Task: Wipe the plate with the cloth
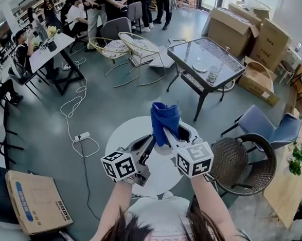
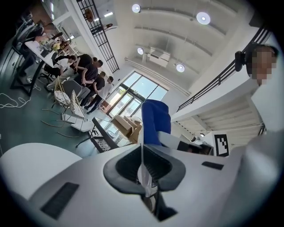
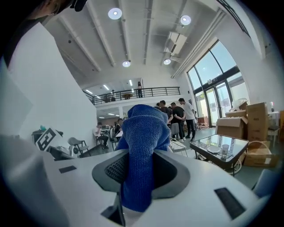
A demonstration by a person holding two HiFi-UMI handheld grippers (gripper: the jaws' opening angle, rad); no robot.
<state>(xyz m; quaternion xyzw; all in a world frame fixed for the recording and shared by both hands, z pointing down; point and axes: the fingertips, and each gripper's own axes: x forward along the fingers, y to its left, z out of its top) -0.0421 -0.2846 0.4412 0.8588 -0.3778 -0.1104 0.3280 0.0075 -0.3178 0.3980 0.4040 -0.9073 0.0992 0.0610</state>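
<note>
Plate and cloth are both in hand above the table, and the wiping looks at most barely begun.

The left gripper (image 2: 143, 156) has its fingers closed almost together on the plate (image 2: 142, 160). From there the plate shows only as a thin, hard, glossy white edge standing upright between the dark ribbed pads. The right gripper (image 3: 140, 157) has its fingers clamped on the cloth (image 3: 144, 133), a soft blue knitted microfibre bunched into a rounded hump that spills out past the fingertips. In the head view both grippers are held up clear of the round, smooth white table (image 1: 123, 136), with the cloth just beside the plate's far rim. Whether they touch I cannot tell. Picking up both things seems done. The rubbing of the plate's faces looks to be what is left, and no view shows how clean it is.
</note>
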